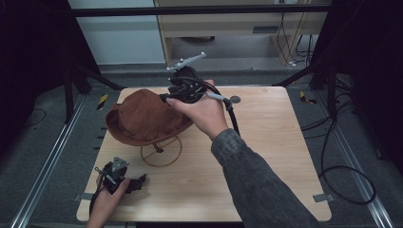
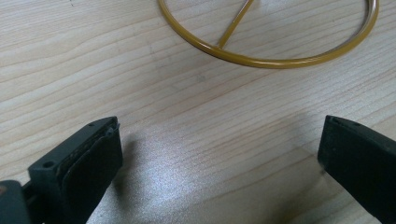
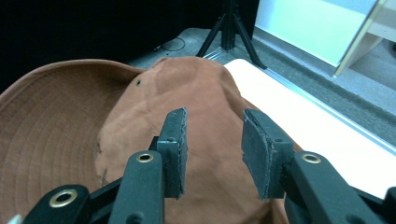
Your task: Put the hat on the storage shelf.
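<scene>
A brown wide-brimmed hat (image 1: pixel 142 116) sits tilted on a gold wire stand whose round base ring (image 1: pixel 161 151) rests on the wooden table (image 1: pixel 266 142). My right gripper (image 1: pixel 166 98) is at the hat's crown from the right side. In the right gripper view its jaws (image 3: pixel 215 149) stand apart over the crown (image 3: pixel 187 93), with no fabric pinched between the pads. My left gripper (image 1: pixel 139 182) lies low at the table's front left. Its jaws (image 2: pixel 219 154) are spread wide over bare wood, and the ring (image 2: pixel 271 58) lies just beyond them.
A small grey disc (image 1: pixel 235 99) lies on the table behind the right hand. Metal rails run along both sides of the table, and cables (image 1: pixel 342 166) trail on the floor at the right. A black tripod (image 3: pixel 229 28) stands beyond the table.
</scene>
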A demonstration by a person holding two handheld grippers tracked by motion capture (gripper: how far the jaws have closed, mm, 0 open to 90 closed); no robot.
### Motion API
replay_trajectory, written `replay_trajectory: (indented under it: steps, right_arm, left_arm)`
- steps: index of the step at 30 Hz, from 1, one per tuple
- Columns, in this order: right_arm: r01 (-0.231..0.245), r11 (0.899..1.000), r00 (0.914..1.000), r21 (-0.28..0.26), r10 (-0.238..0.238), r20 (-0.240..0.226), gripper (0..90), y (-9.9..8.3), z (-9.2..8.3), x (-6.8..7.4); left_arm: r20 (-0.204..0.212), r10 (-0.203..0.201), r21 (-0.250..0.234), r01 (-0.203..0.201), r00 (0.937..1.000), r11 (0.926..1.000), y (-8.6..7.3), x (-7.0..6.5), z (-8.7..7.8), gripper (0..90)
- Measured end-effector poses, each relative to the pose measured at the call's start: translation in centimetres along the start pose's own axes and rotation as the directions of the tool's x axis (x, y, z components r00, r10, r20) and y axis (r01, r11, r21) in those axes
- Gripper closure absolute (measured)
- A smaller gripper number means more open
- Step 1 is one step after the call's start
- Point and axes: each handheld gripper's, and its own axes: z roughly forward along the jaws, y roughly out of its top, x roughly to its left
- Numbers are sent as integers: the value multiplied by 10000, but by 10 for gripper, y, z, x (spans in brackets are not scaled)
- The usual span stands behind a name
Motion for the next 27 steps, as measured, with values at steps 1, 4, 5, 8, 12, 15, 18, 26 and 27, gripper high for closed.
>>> replay_trajectory:
  steps: [1,4,5,8,12,15,18,26,27]
  right_arm:
    - [-12,10000,10000,-45,12,33,609,-2,-3,-3]
    - [-150,9998,9997,-90,152,167,608,-8,-11,-10]
    - [-168,9998,9996,-93,170,235,608,-10,-14,-12]
    - [-262,9995,9989,-155,268,391,608,-17,-23,-21]
    - [-421,9990,9972,-141,429,618,607,-29,-36,-32]
    - [-526,9985,9955,-181,539,782,607,-38,-45,-40]
    - [-664,9976,9933,-210,681,938,598,-46,-52,-47]
    - [-693,9975,9826,132,660,1734,412,-72,-58,-58]
    - [-710,9974,9816,131,676,1787,387,-76,-58,-59]
  left_arm:
    - [0,0,1,0,10000,10000,0,0,0,0]
    - [-1,0,0,0,10000,10000,0,0,0,0]
    - [-2,0,-1,0,10000,10000,0,0,0,0]
    - [2,-2,-1,2,10000,10000,0,0,0,0]
    - [-1,1,4,-1,10000,10000,0,0,0,0]
    - [-7,8,5,-8,10000,10000,0,0,0,0]
    - [-5,11,4,-11,10000,10000,0,0,0,0]
    - [-9,4,-21,-4,10000,10000,0,0,0,0]
    - [-12,5,-25,-5,10000,10000,0,0,0,0]
